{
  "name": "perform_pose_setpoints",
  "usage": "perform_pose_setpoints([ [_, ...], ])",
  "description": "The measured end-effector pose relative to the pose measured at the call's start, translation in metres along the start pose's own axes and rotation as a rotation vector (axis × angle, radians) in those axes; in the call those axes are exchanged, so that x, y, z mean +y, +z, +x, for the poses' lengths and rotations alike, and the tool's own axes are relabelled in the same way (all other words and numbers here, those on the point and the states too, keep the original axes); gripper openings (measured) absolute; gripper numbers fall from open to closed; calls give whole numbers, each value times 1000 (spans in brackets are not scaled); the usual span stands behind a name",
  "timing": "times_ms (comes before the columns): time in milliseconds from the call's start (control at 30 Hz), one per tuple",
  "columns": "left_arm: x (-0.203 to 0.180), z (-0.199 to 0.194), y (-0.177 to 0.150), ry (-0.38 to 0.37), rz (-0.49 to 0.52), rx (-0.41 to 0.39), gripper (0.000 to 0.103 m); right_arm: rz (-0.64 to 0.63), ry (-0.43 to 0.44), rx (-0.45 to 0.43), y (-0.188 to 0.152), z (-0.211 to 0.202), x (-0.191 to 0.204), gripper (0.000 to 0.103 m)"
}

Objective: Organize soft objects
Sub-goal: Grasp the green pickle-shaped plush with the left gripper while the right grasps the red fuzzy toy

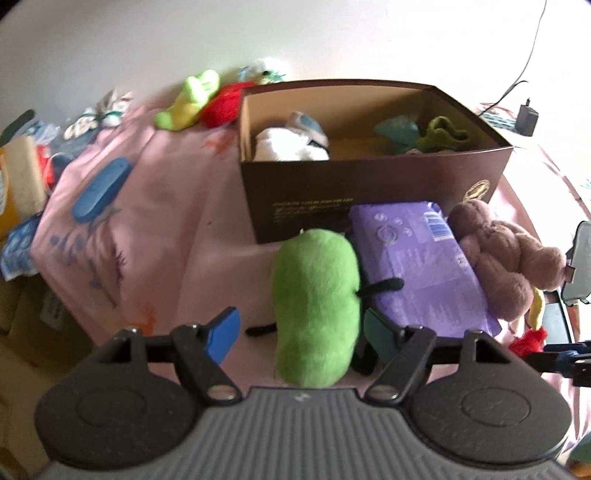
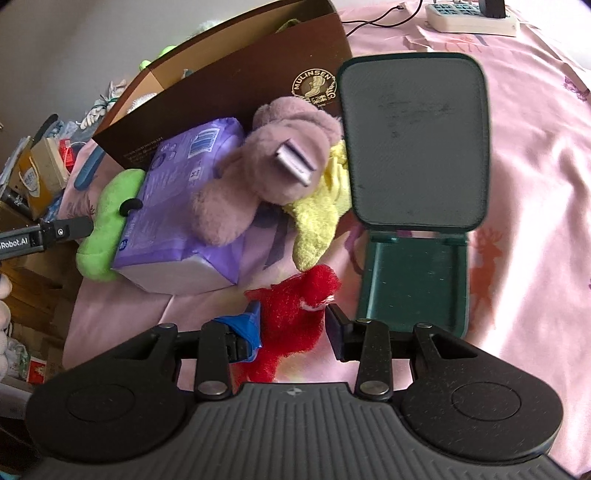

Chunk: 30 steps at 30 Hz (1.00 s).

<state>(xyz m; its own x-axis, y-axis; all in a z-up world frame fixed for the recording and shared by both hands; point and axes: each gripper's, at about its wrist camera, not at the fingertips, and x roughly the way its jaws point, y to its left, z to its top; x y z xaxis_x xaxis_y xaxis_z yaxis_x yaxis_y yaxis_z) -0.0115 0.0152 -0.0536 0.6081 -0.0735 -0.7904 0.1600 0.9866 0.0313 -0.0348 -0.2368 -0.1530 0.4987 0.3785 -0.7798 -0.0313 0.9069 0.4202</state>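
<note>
A lime green plush lies on the pink bedsheet between the jaws of my left gripper. The jaws are open and the blue pad stands clear of the plush. Behind it lie a purple soft pack and a mauve plush, against the front of an open brown box. The box holds a white plush and green soft toys. In the right wrist view my right gripper is shut on a red plush, near a yellow plush.
An open dark green case stands right of the red plush. A power strip and cable lie at the far edge. A blue case rests left of the box, with more plushes behind it. Clutter lines the bed's left edge.
</note>
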Motion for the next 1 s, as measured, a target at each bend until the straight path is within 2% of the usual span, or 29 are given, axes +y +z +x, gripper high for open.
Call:
perform_pose_setpoints([
  [167,10,12,6,-64,23,-2,86,-3,-40,1,-2,11,9,22],
  [333,15,25,9,-137,45,12,87,-2,-62,-8,-3,9,12,19],
  [500,19,40,11,-160,54,32,87,34,-87,-42,-8,-1,8,15],
  [733,26,62,8,-189,51,79,89,18,-50,-88,-12,-19,20,15],
  [833,33,68,8,-221,19,95,90,15,-34,-103,-10,-24,22,15],
  [1000,36,66,7,-236,15,73,87,-2,-15,-95,-5,-28,26,14],
])
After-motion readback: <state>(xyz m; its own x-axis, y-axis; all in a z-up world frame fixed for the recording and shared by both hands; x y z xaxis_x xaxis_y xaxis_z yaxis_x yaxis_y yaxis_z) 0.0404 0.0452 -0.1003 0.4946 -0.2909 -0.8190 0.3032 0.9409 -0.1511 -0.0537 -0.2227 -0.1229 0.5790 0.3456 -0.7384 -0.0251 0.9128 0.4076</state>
